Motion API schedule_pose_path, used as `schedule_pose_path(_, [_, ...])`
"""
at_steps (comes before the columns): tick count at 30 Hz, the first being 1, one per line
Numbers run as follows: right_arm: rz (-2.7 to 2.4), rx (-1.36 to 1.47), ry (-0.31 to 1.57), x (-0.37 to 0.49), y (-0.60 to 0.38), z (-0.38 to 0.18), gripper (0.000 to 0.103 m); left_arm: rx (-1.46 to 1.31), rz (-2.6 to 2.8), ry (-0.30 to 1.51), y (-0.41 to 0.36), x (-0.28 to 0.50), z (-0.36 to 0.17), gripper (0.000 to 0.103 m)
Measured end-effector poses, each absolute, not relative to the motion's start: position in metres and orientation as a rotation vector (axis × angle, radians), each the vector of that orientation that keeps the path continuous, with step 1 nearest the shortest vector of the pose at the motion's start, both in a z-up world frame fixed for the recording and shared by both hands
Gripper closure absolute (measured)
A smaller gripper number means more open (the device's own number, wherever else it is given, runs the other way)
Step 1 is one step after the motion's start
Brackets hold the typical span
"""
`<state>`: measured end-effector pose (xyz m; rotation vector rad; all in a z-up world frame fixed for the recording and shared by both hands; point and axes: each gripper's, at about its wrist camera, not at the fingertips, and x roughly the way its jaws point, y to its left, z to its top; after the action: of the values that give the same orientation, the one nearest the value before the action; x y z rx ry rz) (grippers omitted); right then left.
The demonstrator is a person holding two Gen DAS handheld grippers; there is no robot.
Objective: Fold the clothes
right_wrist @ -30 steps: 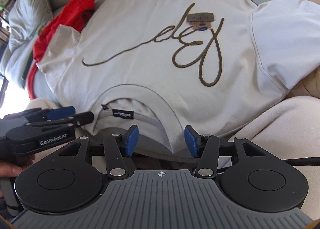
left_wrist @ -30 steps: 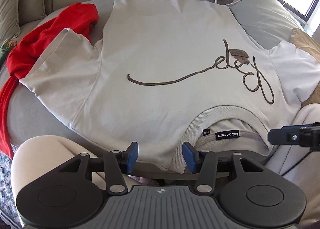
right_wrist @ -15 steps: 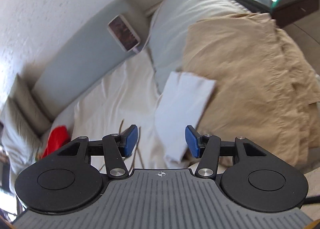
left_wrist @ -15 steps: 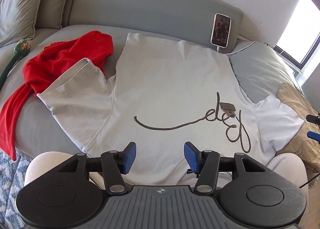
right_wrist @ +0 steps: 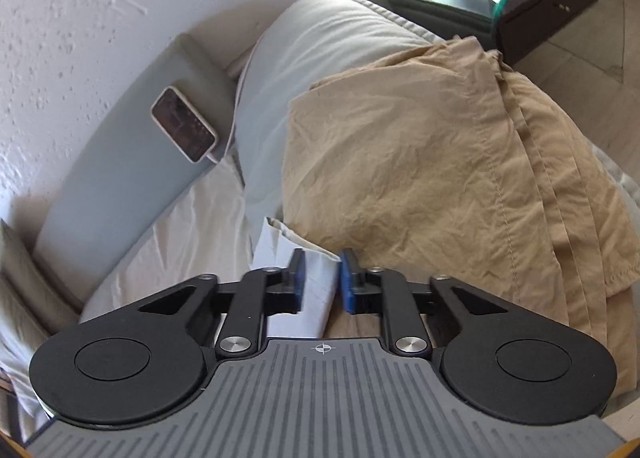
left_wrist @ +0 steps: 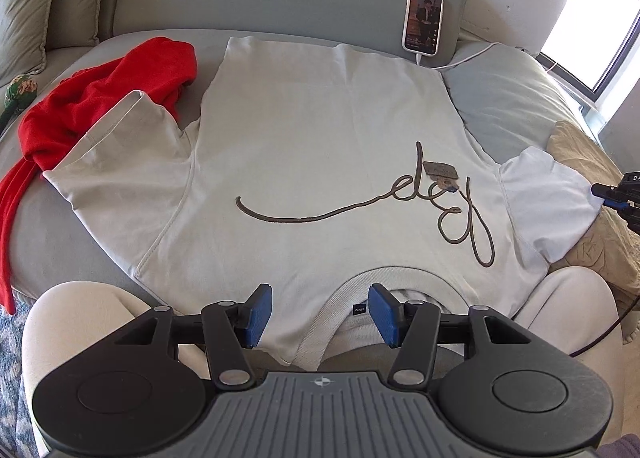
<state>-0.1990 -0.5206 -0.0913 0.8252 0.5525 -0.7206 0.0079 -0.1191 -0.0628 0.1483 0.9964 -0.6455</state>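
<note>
The pale T-shirt [left_wrist: 320,145] lies spread face up on the bed [left_wrist: 504,97], its collar toward the person's knees and its hem toward the headboard, and the right gripper [right_wrist: 320,278] is closed on the edge of the shirt's right sleeve [right_wrist: 316,282], the blue pads pinching a bunched bit of white cloth. The left gripper [left_wrist: 320,314] hangs half open over the collar with nothing between its pads. The likely trouble, as I judge it, is the hold on the sleeve: only a small pleat near the hem is caught, so a quick pull across the chest could slip it out, or drag the whole shirt sideways and rumple the flat body, since nothing pins the collar. The sleeve also rests against a tan cloth [right_wrist: 440,177] heaped beside it, which could snag or be dragged along. On the far side a red garment [left_wrist: 92,109] lies under the other sleeve and could get caught up in a later fold. The left wrist view shows the whole shirt, its looping script, the red garment, the phone [left_wrist: 423,21] propped on the headboard, and the right gripper only as a tip at the frame's edge; the right wrist view alone shows the pinch itself and the folds of the tan cloth, but almost none of the shirt's body
</note>
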Motion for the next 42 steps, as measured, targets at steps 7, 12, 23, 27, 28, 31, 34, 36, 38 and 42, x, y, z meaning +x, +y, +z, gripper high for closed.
schedule_pose_path(7, [-0.716,0.601,0.57,-0.173,-0.495,-0.067,0.1,0.113,-0.638,1.007,-0.111,0.01,-0.068,0.05])
schedule_pose_path(12, [-0.554,0.468,0.61,-0.137,-0.454,-0.056,0.1,0.085,-0.638,1.006,-0.104,0.011,-0.07,0.05])
schedule_pose_path(23, [-0.205,0.266,0.956,-0.069,-0.346,-0.123,0.095,0.059,-0.615,1.002,-0.088,0.012,-0.071,0.051])
schedule_pose_path(27, [-0.143,0.34,0.997,-0.078,-0.343,-0.127,0.067,0.053,-0.605,1.008,-0.084,0.013,-0.072,0.051])
schedule_pose_path(28, [-0.139,0.367,0.965,-0.084,-0.347,-0.12,0.066,0.051,-0.601,1.013,-0.084,0.014,-0.073,0.051])
schedule_pose_path(31, [-0.288,0.413,0.86,-0.098,-0.373,-0.1,0.067,0.053,-0.594,1.025,-0.087,0.015,-0.075,0.051])
schedule_pose_path(34, [-0.498,0.434,0.844,-0.095,-0.406,-0.098,0.067,0.063,-0.591,1.029,-0.089,0.014,-0.075,0.051])
schedule_pose_path(36, [-0.525,0.427,0.891,-0.085,-0.419,-0.112,0.069,0.065,-0.586,1.026,-0.088,0.012,-0.074,0.051])
schedule_pose_path(38, [-0.514,0.427,1.018,-0.074,-0.42,-0.133,0.069,0.057,-0.567,1.021,-0.082,0.012,-0.072,0.051])
schedule_pose_path(42, [-0.479,0.336,1.172,-0.076,-0.398,-0.143,0.069,-0.018,-0.48,1.033,-0.058,0.029,-0.071,0.051])
